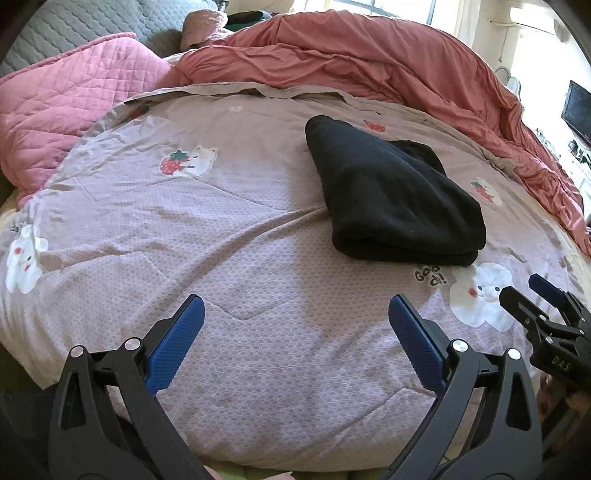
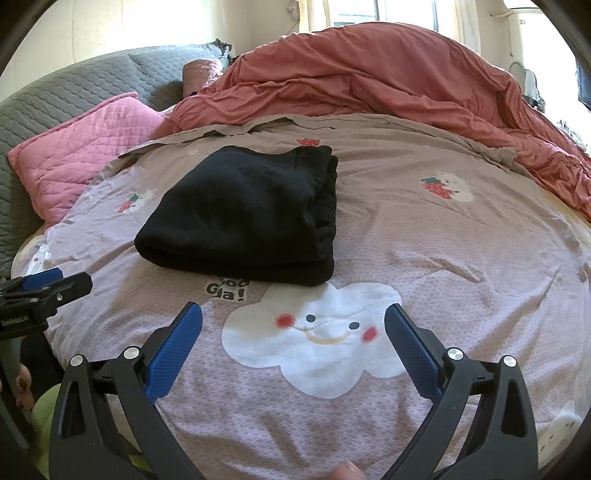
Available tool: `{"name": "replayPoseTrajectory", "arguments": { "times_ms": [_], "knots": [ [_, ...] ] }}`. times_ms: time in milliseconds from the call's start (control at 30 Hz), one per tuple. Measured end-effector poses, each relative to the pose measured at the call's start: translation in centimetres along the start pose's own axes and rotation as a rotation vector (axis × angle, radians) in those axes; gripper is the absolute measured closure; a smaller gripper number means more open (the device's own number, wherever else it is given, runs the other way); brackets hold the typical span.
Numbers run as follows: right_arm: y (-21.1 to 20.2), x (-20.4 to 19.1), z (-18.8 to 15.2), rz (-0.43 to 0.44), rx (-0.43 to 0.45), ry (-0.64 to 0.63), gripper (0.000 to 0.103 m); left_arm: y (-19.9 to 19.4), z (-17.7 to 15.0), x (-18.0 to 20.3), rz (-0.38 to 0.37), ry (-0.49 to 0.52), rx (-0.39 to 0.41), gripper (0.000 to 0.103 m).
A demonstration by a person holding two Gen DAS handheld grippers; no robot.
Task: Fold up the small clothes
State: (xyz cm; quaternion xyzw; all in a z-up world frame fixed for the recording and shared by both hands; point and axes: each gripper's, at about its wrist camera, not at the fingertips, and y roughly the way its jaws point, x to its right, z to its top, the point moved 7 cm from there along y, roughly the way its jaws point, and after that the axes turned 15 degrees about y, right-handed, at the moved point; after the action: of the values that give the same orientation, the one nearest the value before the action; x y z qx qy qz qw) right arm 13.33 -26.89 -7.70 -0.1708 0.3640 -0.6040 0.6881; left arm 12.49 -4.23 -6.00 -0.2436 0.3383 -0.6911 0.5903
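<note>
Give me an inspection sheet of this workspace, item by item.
Surface: lilac printed quilt, rumpled.
Job's things: black garment folded into a bundle, lying on the quilt.
Clutter: salmon duvet heaped behind; pink quilted pillow beside it.
Grippers: left gripper and right gripper open, empty, short of the garment.
Cables: nothing seen.
Surroundings: grey quilted headboard, bright window.

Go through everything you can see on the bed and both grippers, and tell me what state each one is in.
Black garment: folded, lying flat on the printed quilt, not held.
Printed quilt: spread out, mostly smooth.
Red duvet: bunched up behind the quilt.
Pink pillow: lying by the grey headboard.
Left gripper: open, empty.
Right gripper: open, empty.
</note>
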Motion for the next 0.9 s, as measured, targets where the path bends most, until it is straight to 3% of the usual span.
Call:
{"name": "replayPoseTrajectory", "arguments": {
  "times_ms": [567,733,833,900],
  "knots": [
    [-0.1,2.4,0.3,-0.075,0.012,0.065,0.005,0.5,-0.2,-0.4,0.029,-0.003,-0.019,0.010],
    [-2.0,8.2,0.8,-0.214,0.071,0.204,0.005,1.3,-0.9,-3.2,0.022,-0.102,-0.037,0.010],
    [-4.8,14.2,1.0,-0.364,0.149,0.301,0.005,1.6,-1.0,-6.2,0.023,-0.170,-0.037,0.010],
    [-7.4,20.5,0.6,-0.497,0.190,0.417,0.005,2.2,-1.1,-8.7,0.046,-0.209,-0.066,0.009]
  ]
}}
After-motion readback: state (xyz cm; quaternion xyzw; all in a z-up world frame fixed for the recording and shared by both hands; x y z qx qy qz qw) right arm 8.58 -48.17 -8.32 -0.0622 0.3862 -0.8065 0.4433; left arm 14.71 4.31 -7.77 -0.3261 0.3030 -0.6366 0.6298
